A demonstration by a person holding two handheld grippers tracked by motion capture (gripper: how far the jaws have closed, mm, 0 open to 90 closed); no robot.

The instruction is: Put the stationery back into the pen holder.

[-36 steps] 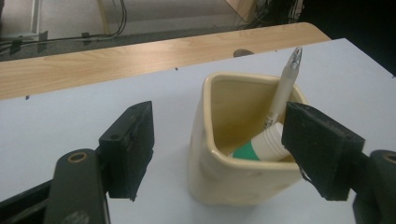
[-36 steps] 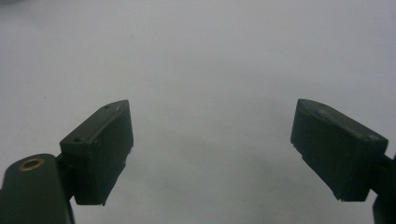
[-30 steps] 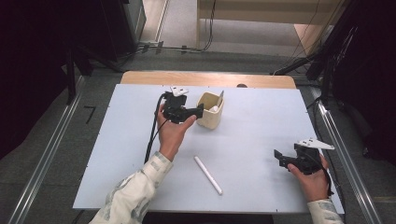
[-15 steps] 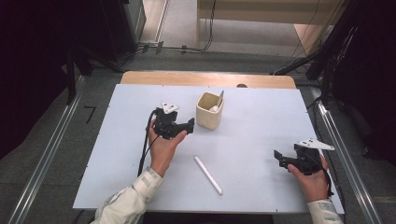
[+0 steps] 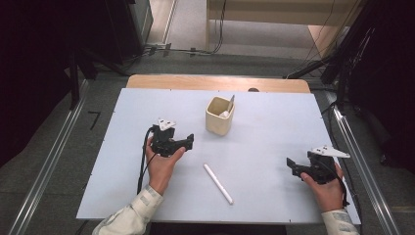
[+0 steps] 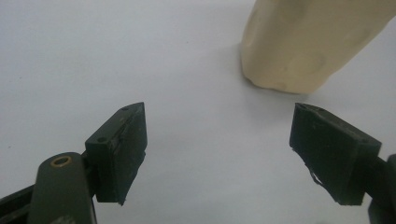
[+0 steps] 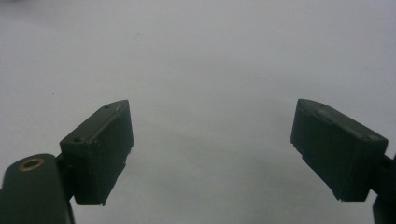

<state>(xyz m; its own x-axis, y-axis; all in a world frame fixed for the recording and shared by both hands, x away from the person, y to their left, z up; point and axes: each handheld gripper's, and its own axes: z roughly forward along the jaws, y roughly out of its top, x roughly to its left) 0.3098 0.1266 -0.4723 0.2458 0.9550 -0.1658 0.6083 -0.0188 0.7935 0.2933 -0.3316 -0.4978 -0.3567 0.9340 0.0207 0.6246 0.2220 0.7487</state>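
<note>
The left gripper [image 5: 188, 142] is held spread and empty just beside the cream cup [image 5: 219, 116], apparently poised for the white pen [image 5: 218, 183]; the right gripper [image 5: 292, 165] is likewise kept spread, idle.

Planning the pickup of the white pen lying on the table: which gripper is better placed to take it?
Left, probably. The left gripper is open and nearer the pen; the right gripper, also open, sits farther off.

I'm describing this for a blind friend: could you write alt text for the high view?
A person's hands hold two open grippers over a white table: the left gripper points at a cream cup with a pen in it, and the right gripper rests near the table's right edge. A white pen lies between them.
</note>
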